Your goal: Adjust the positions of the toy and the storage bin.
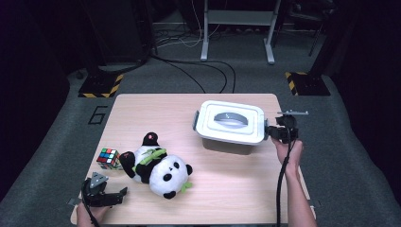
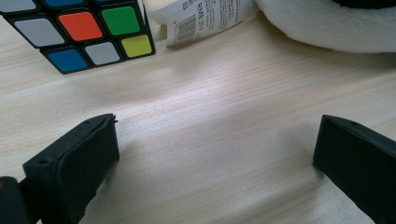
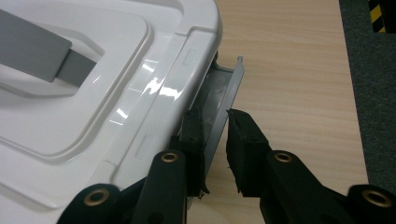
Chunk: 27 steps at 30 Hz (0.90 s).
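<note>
A large "6" is marked on the floor [image 1: 97, 115] left of the table [image 1: 156, 106]

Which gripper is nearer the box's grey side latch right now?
Right. The right gripper is closed on the grey latch of the white box; the left gripper sits open by the table's near-left corner.

Grey carpet floor [image 1: 359, 156], cables [image 1: 198, 71], dim room beyond.

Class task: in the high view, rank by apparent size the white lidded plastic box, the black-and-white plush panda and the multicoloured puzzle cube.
1. White lidded plastic box, slightly larger than the panda; the gap is small.
2. Black-and-white plush panda.
3. Multicoloured puzzle cube, clearly smallest.
</note>
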Available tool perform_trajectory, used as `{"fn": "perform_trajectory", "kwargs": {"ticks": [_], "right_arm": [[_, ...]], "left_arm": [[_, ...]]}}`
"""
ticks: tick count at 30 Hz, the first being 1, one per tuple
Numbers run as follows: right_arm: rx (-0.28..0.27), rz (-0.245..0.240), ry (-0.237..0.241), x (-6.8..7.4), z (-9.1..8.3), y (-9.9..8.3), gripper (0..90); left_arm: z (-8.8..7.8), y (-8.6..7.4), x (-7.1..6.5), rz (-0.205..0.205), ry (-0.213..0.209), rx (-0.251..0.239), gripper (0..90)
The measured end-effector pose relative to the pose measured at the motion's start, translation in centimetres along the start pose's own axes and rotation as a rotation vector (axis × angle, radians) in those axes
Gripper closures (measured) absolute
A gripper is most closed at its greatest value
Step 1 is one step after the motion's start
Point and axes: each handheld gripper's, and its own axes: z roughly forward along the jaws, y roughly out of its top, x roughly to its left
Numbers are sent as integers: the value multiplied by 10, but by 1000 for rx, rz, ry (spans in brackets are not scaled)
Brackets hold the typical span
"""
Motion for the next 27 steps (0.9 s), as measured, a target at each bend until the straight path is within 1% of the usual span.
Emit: {"fn": "perform_trajectory", "kwargs": {"ticks": [1, 2, 4, 6, 10, 12, 15, 18, 21, 22, 23, 25, 27], "right_arm": [[1, -10, 2, 1, -2, -2, 760], [2, -3, -1, 3, -4, -4, 759], [-3, -16, -4, 6, -8, -9, 757], [-9, -15, -9, 9, -13, -14, 757], [-36, -25, -4, 13, -20, -24, 754], [-45, -37, 0, 13, -21, -26, 752], [-54, -46, 8, 11, -19, -25, 747], [-62, -49, 9, 8, -15, -21, 721], [-60, -46, 11, 1, -9, -14, 696], [-60, -46, 11, 1, -9, -14, 696], [-58, -41, 16, -3, -4, -9, 695], [-60, -48, 9, -5, -1, -4, 698], [-61, -44, 16, -7, 1, -1, 699]], "left_arm": [[0, 0, 0, 0, 0, 0, 0], [0, 0, 0, 1, 2, 0, 0], [0, 0, 0, 1, 1, 1, 0], [0, 0, 0, 0, 0, 0, 0], [0, 0, 0, 0, 0, 0, 0], [0, 0, 0, 1, 0, 0, 0], [0, 0, 0, 1, 0, 0, 0], [0, 0, 0, 1, 0, 0, 1], [0, 0, 0, 1, 0, 0, 1], [0, 0, 0, 1, 0, 0, 1], [0, 0, 0, 1, 0, 0, 1], [0, 0, 0, 1, 0, 0, 1], [0, 0, 0, 1, 0, 0, 1]]}}
